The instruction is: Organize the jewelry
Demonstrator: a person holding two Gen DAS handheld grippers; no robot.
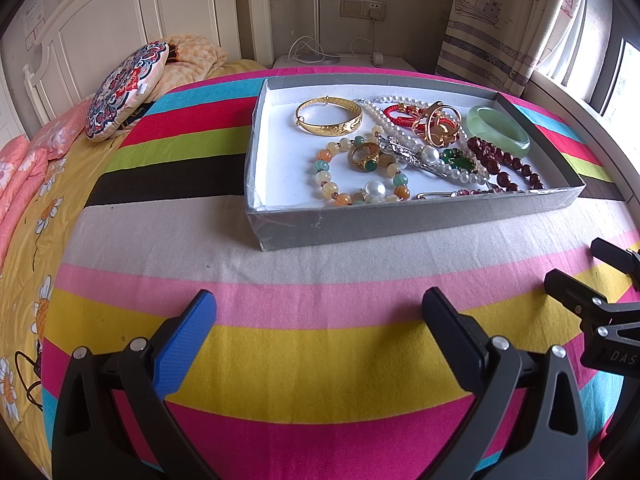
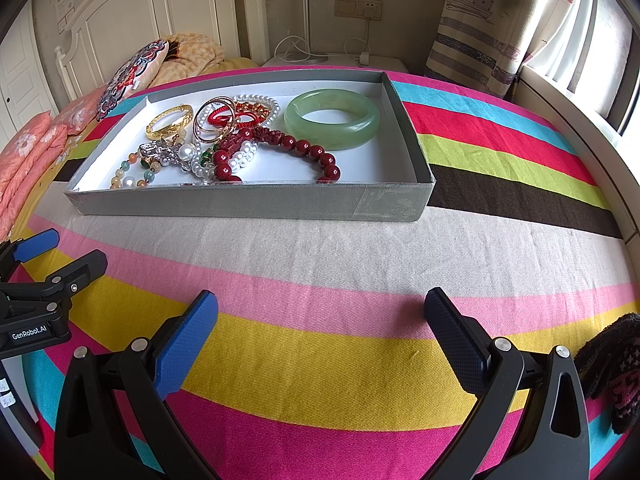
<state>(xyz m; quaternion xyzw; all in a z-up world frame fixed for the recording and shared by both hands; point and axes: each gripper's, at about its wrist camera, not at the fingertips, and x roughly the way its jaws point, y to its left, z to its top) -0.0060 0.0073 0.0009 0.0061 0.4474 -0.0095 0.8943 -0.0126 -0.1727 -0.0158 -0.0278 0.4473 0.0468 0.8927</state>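
Note:
A shallow grey box (image 1: 360, 224) (image 2: 240, 204) with a white floor lies on the striped cloth ahead of both grippers. Inside it are a gold bangle (image 1: 328, 120) (image 2: 168, 124), a pale green jade bangle (image 1: 498, 130) (image 2: 332, 118), a dark red bead bracelet (image 1: 504, 168) (image 2: 296, 148), a pearl strand (image 1: 384, 118), a pastel bead bracelet (image 1: 332, 176), a gold ring (image 1: 364, 157) and red cord with gold rings (image 2: 224, 118). My left gripper (image 1: 320, 320) is open over the yellow and pink stripes, holding nothing. My right gripper (image 2: 322, 322) is likewise open and empty.
The striped cloth (image 1: 280, 360) covers a bed. A patterned cushion (image 1: 124, 88) and a checked blanket lie at the back left by the white headboard. A curtain (image 2: 480, 20) and window are at the right. A dark knitted item (image 2: 612, 368) shows at the right edge.

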